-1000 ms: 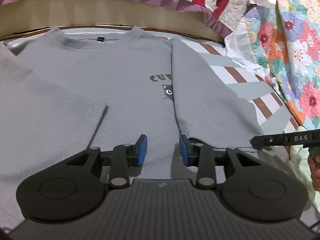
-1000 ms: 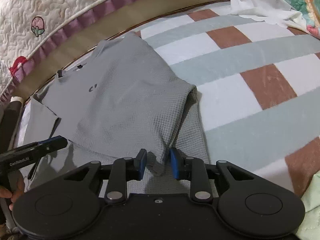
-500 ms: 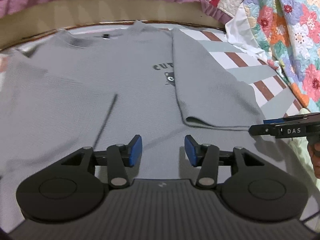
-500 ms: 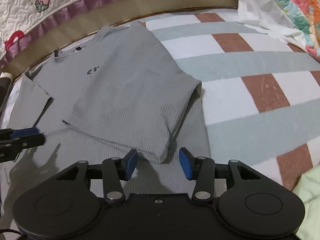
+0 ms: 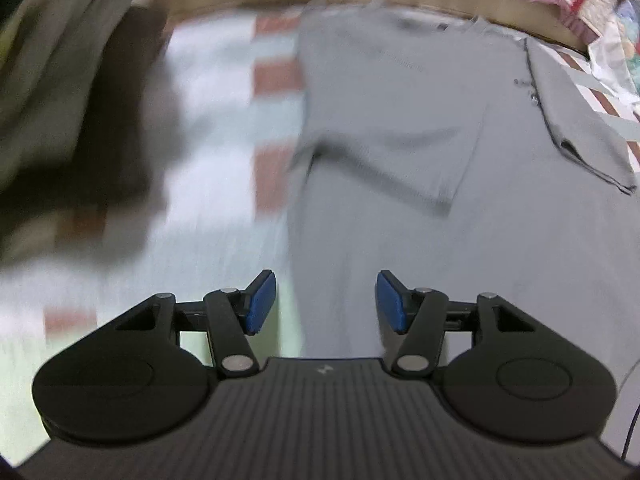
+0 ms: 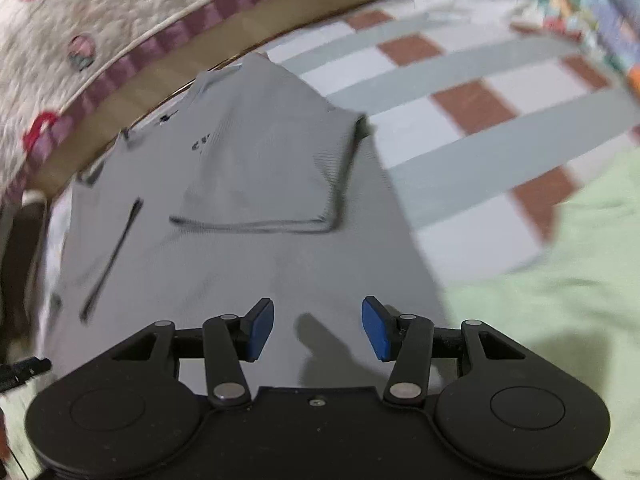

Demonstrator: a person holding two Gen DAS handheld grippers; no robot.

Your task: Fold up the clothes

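Note:
A grey waffle-knit T-shirt [image 6: 248,248] lies flat on the checked bedsheet [image 6: 452,128], its right sleeve [image 6: 276,176] folded over the chest print. In the blurred left wrist view the same T-shirt [image 5: 460,220] fills the right half, its left sleeve [image 5: 400,152] lying on the body. My left gripper [image 5: 325,302] hangs over the shirt's left edge near the hem, jaws opening, nothing between them. Over the lower right part of the shirt hovers my right gripper [image 6: 318,328], jaws opening and holding nothing.
A quilted cover with red and purple trim [image 6: 80,40] runs along the head of the bed. Dark and olive clothes [image 5: 72,112] lie left of the shirt. A pale green cloth [image 6: 552,300] lies at the near right, a floral quilt [image 6: 580,12] far right.
Both grippers let go of the folded right sleeve edge and opened wider. My left gripper swept left to the shirt's left edge; my right gripper drew back toward the hem.

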